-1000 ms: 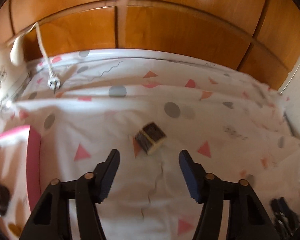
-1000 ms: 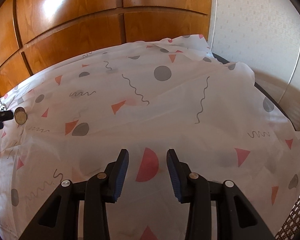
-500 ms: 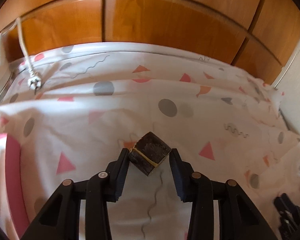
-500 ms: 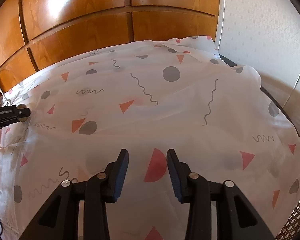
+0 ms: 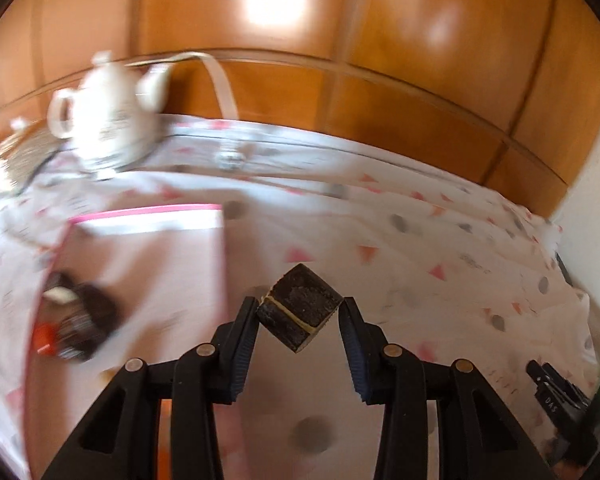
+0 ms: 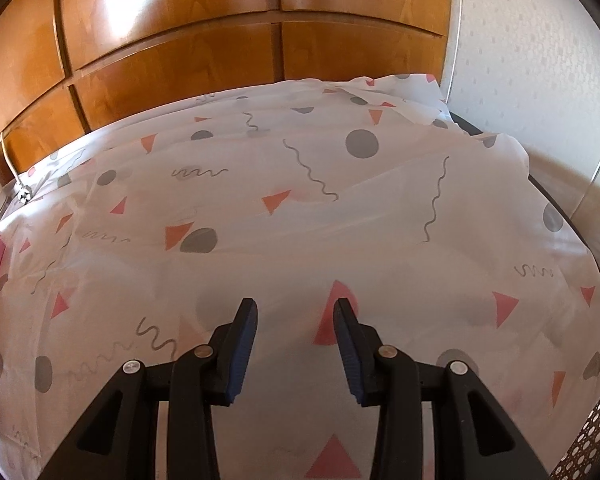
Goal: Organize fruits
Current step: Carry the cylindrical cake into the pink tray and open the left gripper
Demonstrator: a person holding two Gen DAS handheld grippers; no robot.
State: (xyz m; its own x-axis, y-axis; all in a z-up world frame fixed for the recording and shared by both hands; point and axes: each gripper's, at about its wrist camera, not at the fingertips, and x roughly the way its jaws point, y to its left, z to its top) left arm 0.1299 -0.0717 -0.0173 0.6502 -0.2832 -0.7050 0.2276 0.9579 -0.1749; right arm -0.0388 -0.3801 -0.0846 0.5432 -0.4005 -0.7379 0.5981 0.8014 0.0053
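Above the tablecloth (image 5: 440, 248) – left gripper (image 5: 300, 312) fingers clench dark cube (image 5: 300, 306); right gripper (image 6: 295, 312) fingers apart, nothing btw.

Home interior, I judge: glossy wooden cupboard panels (image 6: 172, 72) behind table, patterned cloth (image 6: 300, 240) with triangles and dots, white teapot (image 5: 108, 120), textured wallpaper (image 6: 540, 40) at right.

Bright daylight glares off the wooden panels (image 6: 172, 60); left view motion-blurred, fisheye edges dark.
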